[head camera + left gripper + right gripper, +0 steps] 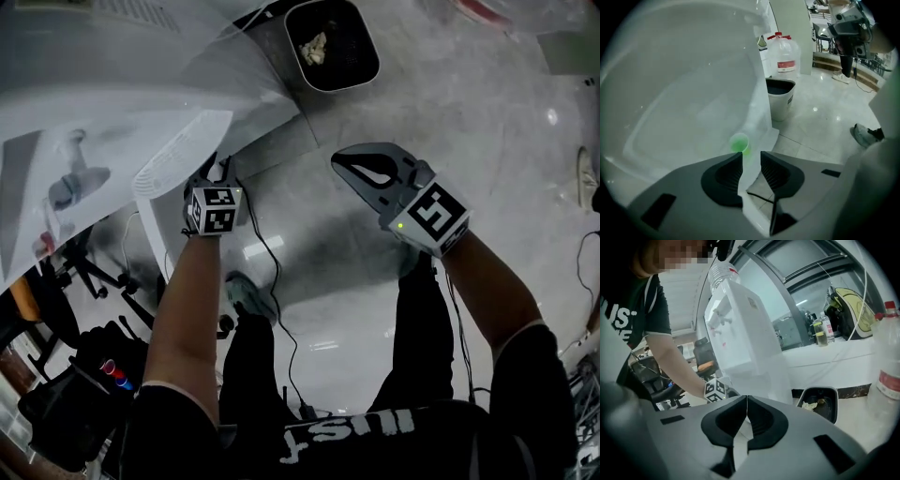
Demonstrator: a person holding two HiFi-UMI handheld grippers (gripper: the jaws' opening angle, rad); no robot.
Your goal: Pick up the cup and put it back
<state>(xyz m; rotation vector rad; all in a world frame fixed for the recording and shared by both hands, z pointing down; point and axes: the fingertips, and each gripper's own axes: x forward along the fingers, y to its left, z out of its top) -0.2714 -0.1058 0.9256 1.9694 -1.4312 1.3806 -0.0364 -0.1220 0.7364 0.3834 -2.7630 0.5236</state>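
Observation:
A small green cup (739, 143) stands upright on the white-covered table (679, 93), close to its edge. My left gripper (751, 153) is open. Its fingertips sit just short of the cup, which is not between them, and the pads touch nothing. In the head view the left gripper (217, 173) reaches under the bright table edge, where glare hides the cup. My right gripper (345, 161) hangs in the air over the floor, away from the table. It is shut (746, 397) with nothing in it.
A dark waste bin (330, 42) with crumpled paper stands on the tiled floor beyond the table corner. A large water jug (782, 54) sits behind it. A white water dispenser (736, 329) rises by the table. A cable (277, 281) trails across the floor.

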